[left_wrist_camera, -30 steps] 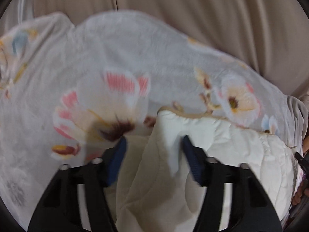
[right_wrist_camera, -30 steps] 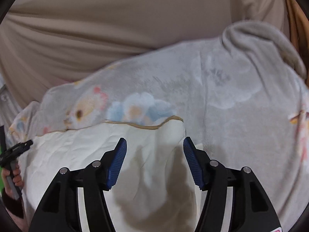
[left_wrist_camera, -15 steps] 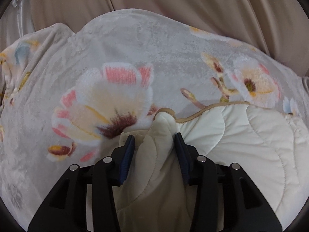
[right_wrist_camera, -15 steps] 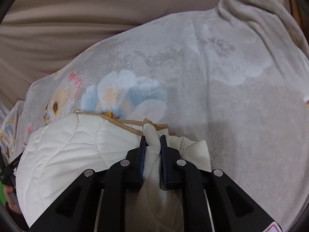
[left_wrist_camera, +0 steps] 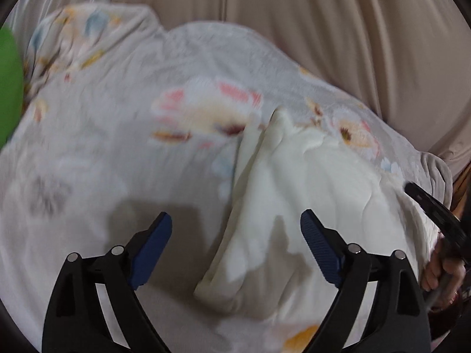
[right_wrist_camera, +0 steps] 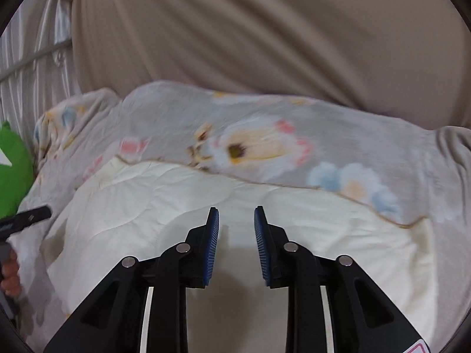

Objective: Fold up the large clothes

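Observation:
A large grey floral blanket (left_wrist_camera: 123,123) with a cream quilted lining (left_wrist_camera: 309,182) lies spread out, one part folded over so the cream side faces up. My left gripper (left_wrist_camera: 235,229) is wide open above the folded cream edge and holds nothing. In the right wrist view the same blanket (right_wrist_camera: 265,135) and cream lining (right_wrist_camera: 176,194) show. My right gripper (right_wrist_camera: 237,235) hovers over the cream side, jaws partly open with a clear gap, empty.
A beige curtain (right_wrist_camera: 265,29) hangs behind the blanket. A green object (right_wrist_camera: 11,173) sits at the left edge, also in the left wrist view (left_wrist_camera: 8,88). The other gripper and hand show at the right (left_wrist_camera: 435,214) and left (right_wrist_camera: 26,217) edges.
Both grippers had closed on the cream corners half a second ago. Now both have let go, opened and pulled back, leaving the cream fold lying on the blanket.

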`<state>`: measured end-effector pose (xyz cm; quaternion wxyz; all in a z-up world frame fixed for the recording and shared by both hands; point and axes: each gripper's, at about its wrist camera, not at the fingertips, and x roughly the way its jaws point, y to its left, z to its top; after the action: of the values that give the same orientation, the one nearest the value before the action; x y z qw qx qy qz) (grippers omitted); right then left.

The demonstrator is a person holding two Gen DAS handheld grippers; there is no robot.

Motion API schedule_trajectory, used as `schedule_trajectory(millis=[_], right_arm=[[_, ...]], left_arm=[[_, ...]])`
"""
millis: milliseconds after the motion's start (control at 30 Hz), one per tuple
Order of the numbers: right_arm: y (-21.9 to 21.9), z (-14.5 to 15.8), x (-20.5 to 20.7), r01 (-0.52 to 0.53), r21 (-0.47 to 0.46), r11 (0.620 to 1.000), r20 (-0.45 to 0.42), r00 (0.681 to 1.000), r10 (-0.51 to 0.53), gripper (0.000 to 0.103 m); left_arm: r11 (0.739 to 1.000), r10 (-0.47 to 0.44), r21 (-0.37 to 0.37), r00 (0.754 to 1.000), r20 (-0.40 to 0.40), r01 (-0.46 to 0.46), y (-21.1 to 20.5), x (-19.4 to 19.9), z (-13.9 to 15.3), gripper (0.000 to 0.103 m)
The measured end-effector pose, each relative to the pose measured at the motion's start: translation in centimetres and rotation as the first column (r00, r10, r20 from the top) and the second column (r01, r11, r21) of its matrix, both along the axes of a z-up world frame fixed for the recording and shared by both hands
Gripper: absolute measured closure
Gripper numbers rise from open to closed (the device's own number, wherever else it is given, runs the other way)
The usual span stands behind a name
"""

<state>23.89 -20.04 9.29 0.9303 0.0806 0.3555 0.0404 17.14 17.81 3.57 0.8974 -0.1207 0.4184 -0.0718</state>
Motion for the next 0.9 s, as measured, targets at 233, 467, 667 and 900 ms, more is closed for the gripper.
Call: schedule_trajectory(millis=[233, 467, 667, 900], right_arm=[[2.9, -5.6, 2.9, 0.001, -0.031, 1.0, -0.137, 0.991, -0.005, 0.083], [2.7, -5.8, 2.7, -0.009, -0.011, 1.0, -0.148, 0.989, 0.007, 0.083], [0.5, -2.3, -1.9, 0.021, 0.093, 0.995, -0.09, 0.996, -0.012, 0.084], [1.3, -3.8, -7.2, -0.06, 0.116, 0.991, -0.202, 0.976, 0.083, 0.101]], left_arm=[[0.986, 0.0, -0.167, 0.996, -0.084, -0.014, 1.2, -0.5, -3.9, 0.005], [0.987, -0.12, -0.12, 0.99, -0.075, 0.111, -3.0, 2.7, -4.0, 0.008], [0.971, -0.18, -0.172, 0.982, -0.062, 0.168, -2.4, 2.4, -2.2, 0.072], [0.962, -0.212, -0.171, 0.977, 0.028, 0.214, -3.2, 0.2, 1.6, 0.086]])
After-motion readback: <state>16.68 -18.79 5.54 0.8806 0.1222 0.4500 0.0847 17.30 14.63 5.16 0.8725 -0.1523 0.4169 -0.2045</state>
